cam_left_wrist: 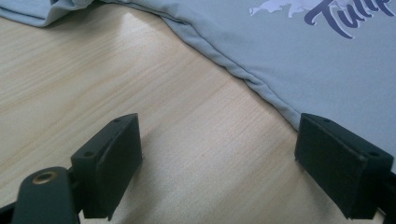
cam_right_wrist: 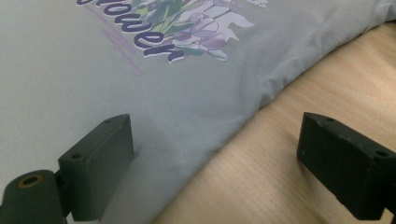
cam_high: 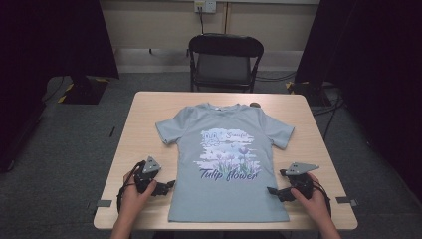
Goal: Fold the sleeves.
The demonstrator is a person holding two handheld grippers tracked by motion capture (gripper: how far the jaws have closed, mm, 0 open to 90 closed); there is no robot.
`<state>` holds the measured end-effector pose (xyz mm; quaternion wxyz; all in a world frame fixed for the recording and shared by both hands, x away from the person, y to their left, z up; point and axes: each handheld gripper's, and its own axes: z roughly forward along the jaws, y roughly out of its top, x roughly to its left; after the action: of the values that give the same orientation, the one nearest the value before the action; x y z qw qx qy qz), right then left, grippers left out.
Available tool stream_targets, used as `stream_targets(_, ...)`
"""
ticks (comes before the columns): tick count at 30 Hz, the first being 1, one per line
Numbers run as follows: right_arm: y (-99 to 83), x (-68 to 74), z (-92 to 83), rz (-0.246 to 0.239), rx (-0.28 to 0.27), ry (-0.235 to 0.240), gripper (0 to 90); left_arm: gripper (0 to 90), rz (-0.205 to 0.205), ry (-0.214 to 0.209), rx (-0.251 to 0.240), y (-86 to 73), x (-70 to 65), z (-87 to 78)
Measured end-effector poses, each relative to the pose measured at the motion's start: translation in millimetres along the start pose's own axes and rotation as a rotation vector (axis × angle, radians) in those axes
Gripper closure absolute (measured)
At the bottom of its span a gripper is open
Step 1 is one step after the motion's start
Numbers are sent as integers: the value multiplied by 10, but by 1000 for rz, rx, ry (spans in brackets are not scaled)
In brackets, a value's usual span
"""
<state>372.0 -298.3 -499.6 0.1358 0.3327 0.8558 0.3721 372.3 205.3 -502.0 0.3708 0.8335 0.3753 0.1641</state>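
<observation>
T-shirt (cam_high: 229, 164) flat on wooden table (cam_high: 144, 124); folding chair (cam_high: 225, 59) behind.

Your right claw (cam_right_wrist: 215, 163) stood wide open, its two black jaws rising from the bottom of the view with nothing gripped between them. The left-hand jaw hung over the grey T-shirt (cam_right_wrist: 93, 84), and the right-hand jaw hung over the bare wooden tabletop (cam_right_wrist: 299, 121). Between them ran the T-shirt's side edge, a slightly rumpled seam slanting from lower left to upper right. Farther up the cloth you had the printed tulips (cam_right_wrist: 196, 23) in purple and green, with the dark letters "ower" (cam_right_wrist: 149, 39) beside them.
</observation>
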Motion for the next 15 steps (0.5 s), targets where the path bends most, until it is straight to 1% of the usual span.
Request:
stream_targets(8, 6, -9, 8, -4, -1, 4, 95, 144, -1, -1, 0, 0, 0, 0)
stream_targets(11, 9, -16, 9, -1, 0, 10, 93, 144, 1, -1, 1, 0, 1, 0)
stream_targets(15, 7, -41, 4, -11, -3, 22, 101, 143, 2, -2, 1, 1, 4, 0)
